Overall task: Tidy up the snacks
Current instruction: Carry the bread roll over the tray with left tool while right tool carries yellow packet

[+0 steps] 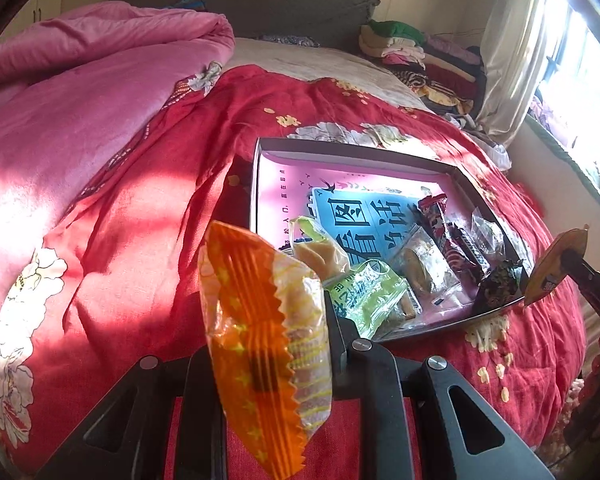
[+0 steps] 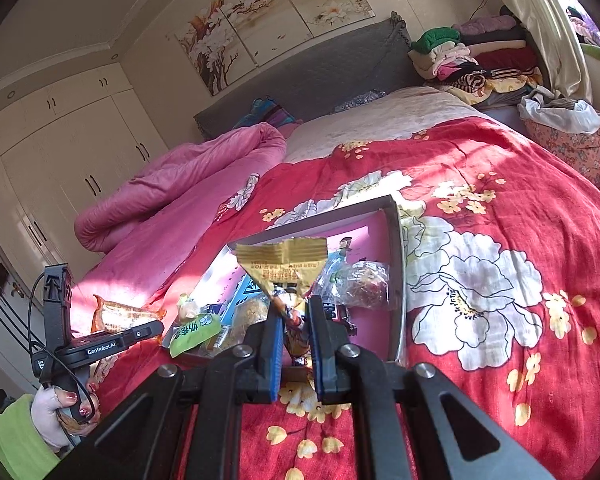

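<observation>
A shallow grey box [image 1: 256, 184] with a pink inside lies on the red flowered bedspread and holds several wrapped snacks, among them a green packet [image 1: 364, 292] and a red bar [image 1: 444, 232]. My left gripper [image 1: 272, 344] is shut on an orange and clear snack packet [image 1: 260, 320], held above the bedspread just left of the box's near corner. My right gripper [image 2: 296, 320] is shut on a yellow snack packet [image 2: 284, 260], held over the box's near edge [image 2: 396, 272]. The right gripper and its packet also show in the left wrist view [image 1: 556, 264].
A bunched pink quilt [image 1: 80, 100] lies on the bed's left half. Folded clothes [image 1: 420, 52] are stacked by the grey headboard at the far right. A window with a curtain [image 1: 512, 48] is on the right. White wardrobes [image 2: 60, 152] stand left of the bed.
</observation>
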Motion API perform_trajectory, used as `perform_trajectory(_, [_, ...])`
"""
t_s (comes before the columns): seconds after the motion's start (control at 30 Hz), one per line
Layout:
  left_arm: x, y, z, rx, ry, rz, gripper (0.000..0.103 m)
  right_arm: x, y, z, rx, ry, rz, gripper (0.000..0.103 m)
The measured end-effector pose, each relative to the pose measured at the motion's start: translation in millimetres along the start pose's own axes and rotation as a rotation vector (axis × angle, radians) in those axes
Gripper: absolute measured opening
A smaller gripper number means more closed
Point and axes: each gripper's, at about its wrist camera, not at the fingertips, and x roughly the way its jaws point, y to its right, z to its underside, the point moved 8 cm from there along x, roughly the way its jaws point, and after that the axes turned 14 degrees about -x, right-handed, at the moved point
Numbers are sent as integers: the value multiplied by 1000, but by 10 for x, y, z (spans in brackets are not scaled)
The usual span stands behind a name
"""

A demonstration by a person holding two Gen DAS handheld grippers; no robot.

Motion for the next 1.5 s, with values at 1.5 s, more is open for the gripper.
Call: perform_trajectory(1.5, [476,525,-18,74,-33,70,23,205,238,-60,20,-16,80,12])
